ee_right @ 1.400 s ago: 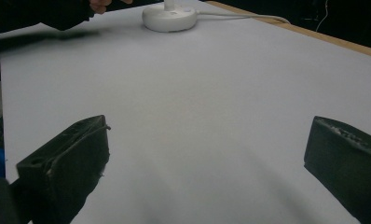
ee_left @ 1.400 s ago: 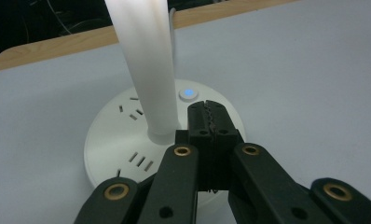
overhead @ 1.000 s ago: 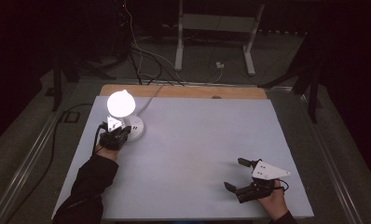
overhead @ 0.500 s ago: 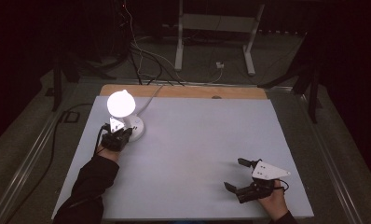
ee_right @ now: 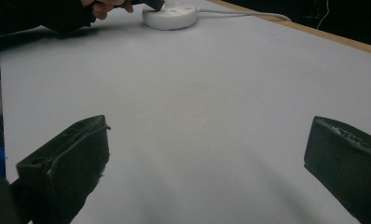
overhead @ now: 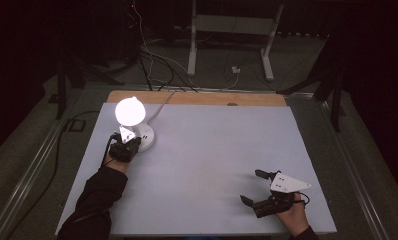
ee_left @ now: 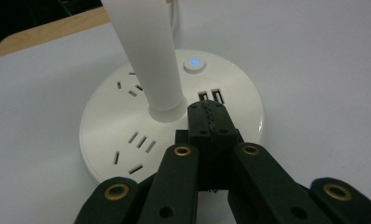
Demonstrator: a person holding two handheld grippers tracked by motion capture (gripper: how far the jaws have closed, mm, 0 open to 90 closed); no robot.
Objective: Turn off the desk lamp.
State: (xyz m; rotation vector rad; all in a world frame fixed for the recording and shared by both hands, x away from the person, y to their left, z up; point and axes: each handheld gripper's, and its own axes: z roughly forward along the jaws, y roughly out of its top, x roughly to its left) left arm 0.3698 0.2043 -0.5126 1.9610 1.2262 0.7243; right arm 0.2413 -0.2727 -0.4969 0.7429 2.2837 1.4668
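**Left jaws closed over the lamp base, right jaws wide**

My left gripper (ee_left: 207, 114) has its jaws pressed together with nothing between them, tips resting on the round white lamp base (ee_left: 141, 135) just near of the two USB ports (ee_left: 210, 95) and beside the white stem (ee_left: 148, 56). The blue-lit button (ee_left: 194, 64) sits just beyond. The lamp (overhead: 131, 120) glows at the far left of the white table (overhead: 212, 150). My right gripper (overhead: 255, 187) lies at the near right, well apart from it, jaws spread wide over bare tabletop.
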